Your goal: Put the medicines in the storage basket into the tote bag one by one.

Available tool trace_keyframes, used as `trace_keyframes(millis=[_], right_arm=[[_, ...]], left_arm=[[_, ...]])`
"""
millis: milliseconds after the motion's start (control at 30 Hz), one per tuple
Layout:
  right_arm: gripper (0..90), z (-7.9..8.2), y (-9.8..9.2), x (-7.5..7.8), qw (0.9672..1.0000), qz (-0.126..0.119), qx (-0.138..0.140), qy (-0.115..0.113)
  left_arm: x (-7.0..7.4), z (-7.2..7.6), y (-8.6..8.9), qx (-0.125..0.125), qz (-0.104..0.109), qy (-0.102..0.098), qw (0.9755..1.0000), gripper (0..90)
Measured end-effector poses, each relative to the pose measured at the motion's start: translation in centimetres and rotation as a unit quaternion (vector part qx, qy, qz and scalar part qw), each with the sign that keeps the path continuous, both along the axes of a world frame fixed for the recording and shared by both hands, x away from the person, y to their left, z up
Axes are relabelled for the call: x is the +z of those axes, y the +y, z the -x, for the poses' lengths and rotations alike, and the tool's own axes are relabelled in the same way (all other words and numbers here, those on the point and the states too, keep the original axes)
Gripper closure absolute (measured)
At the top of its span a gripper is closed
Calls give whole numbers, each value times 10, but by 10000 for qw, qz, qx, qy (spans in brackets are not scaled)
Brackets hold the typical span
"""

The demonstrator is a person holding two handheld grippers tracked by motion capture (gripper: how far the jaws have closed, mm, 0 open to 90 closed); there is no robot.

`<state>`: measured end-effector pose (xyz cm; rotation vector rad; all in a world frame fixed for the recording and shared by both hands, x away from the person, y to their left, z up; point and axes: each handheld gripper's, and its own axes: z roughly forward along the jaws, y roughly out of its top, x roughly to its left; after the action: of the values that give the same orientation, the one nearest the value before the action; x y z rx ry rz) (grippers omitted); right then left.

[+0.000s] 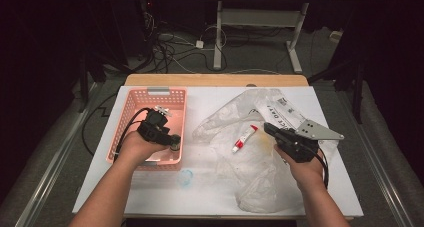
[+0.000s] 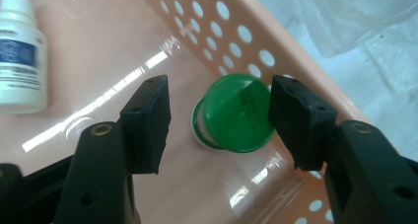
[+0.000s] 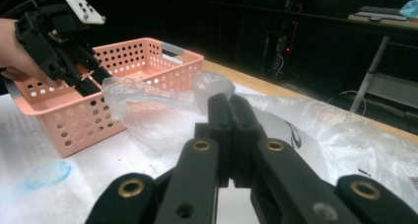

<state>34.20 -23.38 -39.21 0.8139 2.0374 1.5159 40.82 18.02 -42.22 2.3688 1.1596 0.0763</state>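
Observation:
My left gripper [image 1: 172,142] reaches down into the pink perforated basket [image 1: 150,94]. In the left gripper view its jaws [image 2: 219,115] stand open around a small white container with a green lid [image 2: 236,113], which lies on the basket floor by the side wall [image 2: 236,31]. The right pad is at the lid's edge and the left pad is clear of it. A white dropper bottle [image 2: 19,61] lies farther in. My right gripper [image 1: 267,128] is shut on nothing above the clear plastic bag [image 1: 250,177], jaws [image 3: 230,105] pressed together. A red and white tube [image 1: 245,138] lies on the bag.
The white-covered table [image 1: 150,197] has a faint blue mark [image 1: 185,177] in front of the basket. The crumpled bag [image 3: 335,140] spreads over the table's right half, with a printed label [image 1: 280,109] at its far end. Cables and a desk frame lie on the floor beyond.

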Motion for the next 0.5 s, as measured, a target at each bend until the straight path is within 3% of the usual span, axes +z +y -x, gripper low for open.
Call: trace_keyframes(millis=[233, 300, 400, 500], right_arm=[[900, 0, 0, 0, 10000, 4, -1, 6], [900, 1, 0, 0, 10000, -9, -5, 7], [900, 0, -1, 0, 10000, -6, -8, 6], [900, 0, 1, -1, 10000, 14, -1, 16]], left_arm=[[1, -2, 3, -11, 49, 91, 9999, 403], [4, -1, 6, -31, 205, 22, 9998, 402], [7, 2, 7, -104, 180, -12, 9998, 391], [4, 3, 5, -156, 105, 86, 9998, 380]])
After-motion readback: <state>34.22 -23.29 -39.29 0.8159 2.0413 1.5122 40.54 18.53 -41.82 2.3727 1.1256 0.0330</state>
